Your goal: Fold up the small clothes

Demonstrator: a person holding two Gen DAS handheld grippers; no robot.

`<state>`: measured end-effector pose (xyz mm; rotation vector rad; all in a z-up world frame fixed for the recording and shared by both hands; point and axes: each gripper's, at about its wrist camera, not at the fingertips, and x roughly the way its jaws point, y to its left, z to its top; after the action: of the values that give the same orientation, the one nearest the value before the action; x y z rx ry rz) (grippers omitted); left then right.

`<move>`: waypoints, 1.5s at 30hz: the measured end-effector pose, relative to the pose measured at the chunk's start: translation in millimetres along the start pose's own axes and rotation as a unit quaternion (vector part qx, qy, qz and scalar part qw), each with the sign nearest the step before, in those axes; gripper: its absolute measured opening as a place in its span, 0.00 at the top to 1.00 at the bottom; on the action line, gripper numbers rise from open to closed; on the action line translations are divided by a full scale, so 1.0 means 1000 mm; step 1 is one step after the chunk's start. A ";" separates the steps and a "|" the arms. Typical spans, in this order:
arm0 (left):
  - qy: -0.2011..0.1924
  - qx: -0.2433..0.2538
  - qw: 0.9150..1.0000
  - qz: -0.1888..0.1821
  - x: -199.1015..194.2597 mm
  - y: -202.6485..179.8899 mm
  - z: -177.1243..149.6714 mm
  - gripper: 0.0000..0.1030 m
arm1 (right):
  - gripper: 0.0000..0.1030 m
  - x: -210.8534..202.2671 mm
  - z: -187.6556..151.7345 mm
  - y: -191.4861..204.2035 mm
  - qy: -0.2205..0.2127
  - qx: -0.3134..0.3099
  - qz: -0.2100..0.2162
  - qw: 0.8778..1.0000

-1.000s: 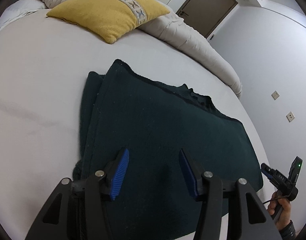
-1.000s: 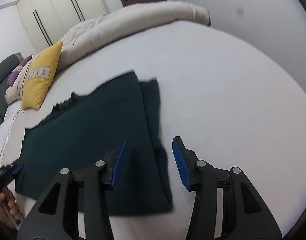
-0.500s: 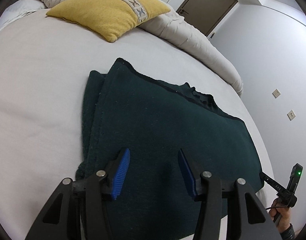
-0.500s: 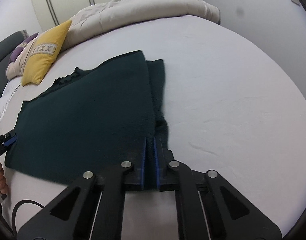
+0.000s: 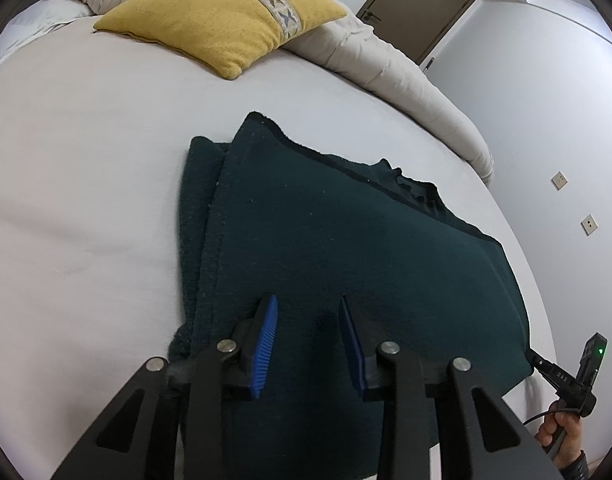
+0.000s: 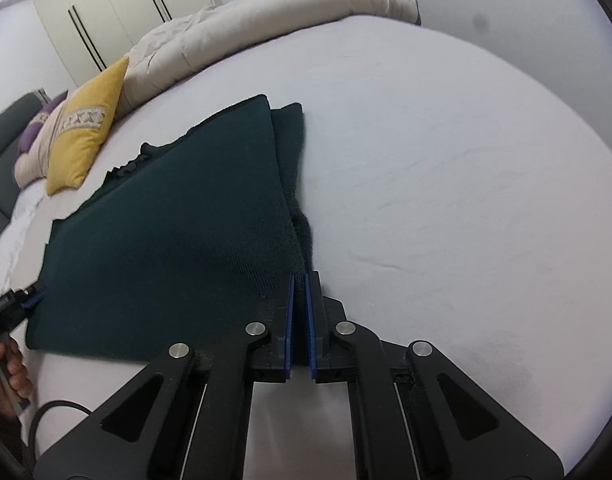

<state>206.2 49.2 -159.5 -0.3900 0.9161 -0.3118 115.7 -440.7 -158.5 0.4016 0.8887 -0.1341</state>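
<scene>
Right tongs (image 6: 300, 280) have clamped the dark green sweater's (image 6: 178, 232) corner.

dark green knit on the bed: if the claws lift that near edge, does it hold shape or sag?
The dark green knit likely sags: it lies limp and layered on the bed. The thick, fuzzy weave suggests it will grip the pads rather than slip. The right claw is shut on one corner while the left claw is closing with the knit between its pads, so the middle probably droops.
</scene>
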 end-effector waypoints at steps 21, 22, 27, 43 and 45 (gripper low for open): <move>-0.025 0.025 0.998 0.055 0.053 -0.008 0.056 0.64 | 0.52 0.111 0.087 0.154 0.063 -0.046 0.168 0.983; -0.028 0.026 0.998 0.048 0.053 -0.002 0.054 0.65 | 0.54 0.120 0.090 0.152 0.061 -0.035 0.173 0.982; -0.029 0.004 0.999 0.018 0.048 0.021 0.051 0.82 | 0.76 0.142 0.115 0.097 0.035 0.054 0.188 0.980; -0.042 0.056 0.997 0.016 -0.004 -0.044 -0.001 0.68 | 0.50 0.049 0.081 0.070 0.001 0.046 0.225 0.973; -0.033 0.085 0.996 0.018 -0.005 -0.061 -0.016 0.63 | 0.50 0.050 0.047 0.112 0.043 0.013 0.281 0.959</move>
<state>184.3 -6.0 -136.7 -0.2251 0.8235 -0.3399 212.3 -354.2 -139.7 0.6741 0.8277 0.3995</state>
